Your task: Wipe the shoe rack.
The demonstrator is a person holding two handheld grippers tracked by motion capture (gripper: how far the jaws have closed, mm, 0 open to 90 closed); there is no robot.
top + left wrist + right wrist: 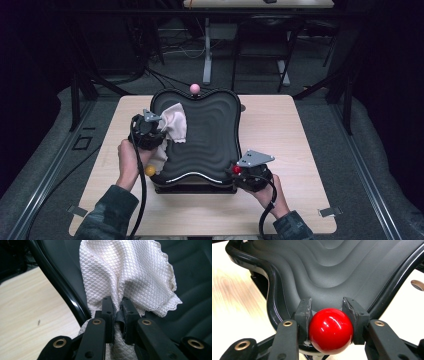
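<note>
A: Wiping is the step in hand, as I read it. My left hand-held gripper (117, 315) has its jaws pinched together on a fold of the white cloth (130, 275), which lies over the left part of the black wavy board (210, 135), near its raised rim.

B: And your right side?

A: The right hand-held gripper (329, 315) has its jaws closed round the red ball (330, 330) at the board's near right corner. I judge that grip is steadying the board while the cloth works.

B: Where does the board sit?

A: On the bench (295, 140), roughly at its middle, resting on a dark base.

B: What does the next move call for?

A: Dragging the cloth across the ridged surface with the pinch kept firm, I'd say, and keeping the red ball held so the board doesn't tip. The ridges could snag the cloth's lacy edge.

B: Count things for me.

A: One cloth, one board. Three balls: the red one, a pink ball (195, 88) at the far edge and a yellow ball (150, 170) at the near left corner, beside my left hand (129, 156). Two hand-held grippers.
</note>
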